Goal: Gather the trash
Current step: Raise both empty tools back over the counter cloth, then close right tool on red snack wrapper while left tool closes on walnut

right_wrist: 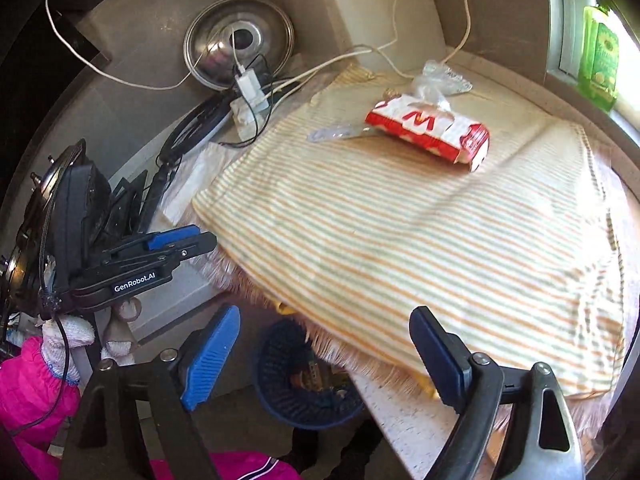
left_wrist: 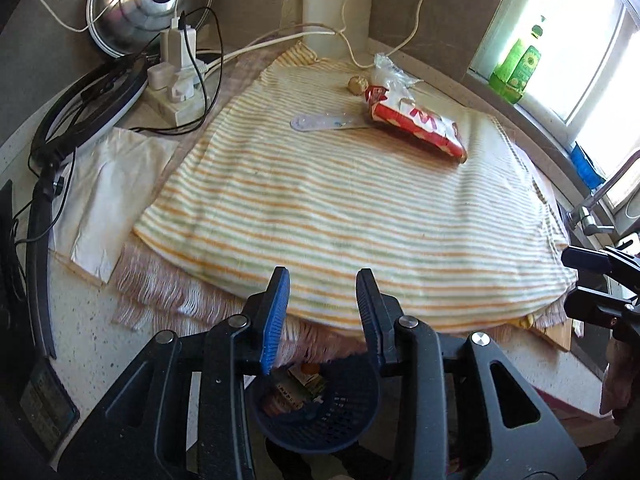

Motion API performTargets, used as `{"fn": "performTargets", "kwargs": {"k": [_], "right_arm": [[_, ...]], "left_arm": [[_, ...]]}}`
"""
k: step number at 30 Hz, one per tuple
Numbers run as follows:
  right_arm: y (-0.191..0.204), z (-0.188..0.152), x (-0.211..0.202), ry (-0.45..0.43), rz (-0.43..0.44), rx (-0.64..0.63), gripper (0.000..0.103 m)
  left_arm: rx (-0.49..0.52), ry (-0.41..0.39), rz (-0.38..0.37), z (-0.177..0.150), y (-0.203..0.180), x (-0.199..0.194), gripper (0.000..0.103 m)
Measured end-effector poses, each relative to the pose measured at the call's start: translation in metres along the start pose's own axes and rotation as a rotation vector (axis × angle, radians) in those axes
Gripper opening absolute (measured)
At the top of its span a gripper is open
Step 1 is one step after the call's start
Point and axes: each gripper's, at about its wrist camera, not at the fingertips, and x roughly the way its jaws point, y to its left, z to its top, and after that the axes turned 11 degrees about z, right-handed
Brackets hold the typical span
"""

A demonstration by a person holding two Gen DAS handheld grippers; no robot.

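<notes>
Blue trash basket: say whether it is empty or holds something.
Not empty: the blue trash basket holds a few wrappers or scraps at its bottom, well below the rim.

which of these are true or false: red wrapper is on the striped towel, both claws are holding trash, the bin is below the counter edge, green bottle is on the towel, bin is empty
1. The red wrapper lies on the striped towel. True.
2. Both claws hold trash. False: the left claw and right claw are open with nothing between the pads.
3. The blue bin sits below the counter edge. True.
4. The green bottle stands on the towel. False: it stands on the window sill.
5. The bin is empty. False: some wrappers already lie inside it.
</notes>
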Motion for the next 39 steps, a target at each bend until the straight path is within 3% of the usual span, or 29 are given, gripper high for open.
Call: {"fn": "performTargets", "kwargs": {"k": [8, 19, 25, 29, 39], "right_arm": [[-0.042, 0.050, -0.019, -0.051, -0.033, -0.081, 0.093], [-0.070, 0.092, -0.001, -0.037, -0.096, -0.195, 0.095], [-0.070, 0.108, 0.020, -0.007, -0.156, -0.240, 0.095], [-0.072, 0.116, 0.038, 0.008, -0.192, -0.252, 0.095], [-0.093, 0.141, 0.091, 0.075, -0.215, -0.344, 0.095]], "left_arm": [[-0.046, -0.029, 0.015, 0.050, -0.019, 0.015, 0.034], [-0.028, -0.017, -0.002, 0.112, -0.036, 0.046, 0.039], [-0.027, 0.022, -0.079, 0.147, -0.043, 0.074, 0.039], [0.026, 0.021, -0.051, 0.165, -0.057, 0.092, 0.039], [-0.006, 0.060, -0.051, 0.213, -0.073, 0.151, 0.039]]}}
